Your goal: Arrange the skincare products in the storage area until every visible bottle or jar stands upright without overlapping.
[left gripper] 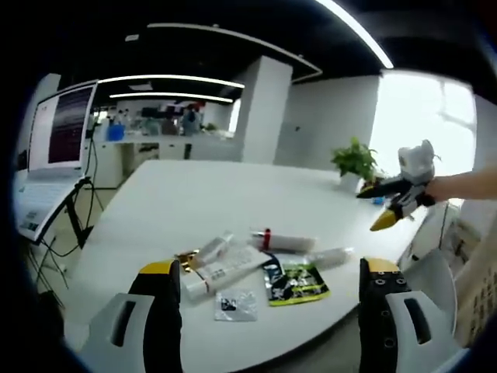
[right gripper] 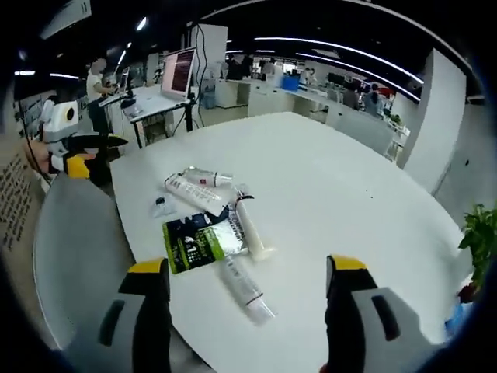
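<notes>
Several skincare tubes lie flat near the edge of a white round table. In the left gripper view I see a large white tube, a tube with a red band and a clear tube. Beside them lie a green-black sachet and a small clear sachet. My left gripper is open, short of the pile. The right gripper view shows the large tube, the red-band tube, a white tube, the clear tube and the green sachet. My right gripper is open above the clear tube.
A potted plant stands at the table's far right edge. A monitor on a stand is to the left. A grey chair sits by the table. Desks and people fill the background. The far table half is bare.
</notes>
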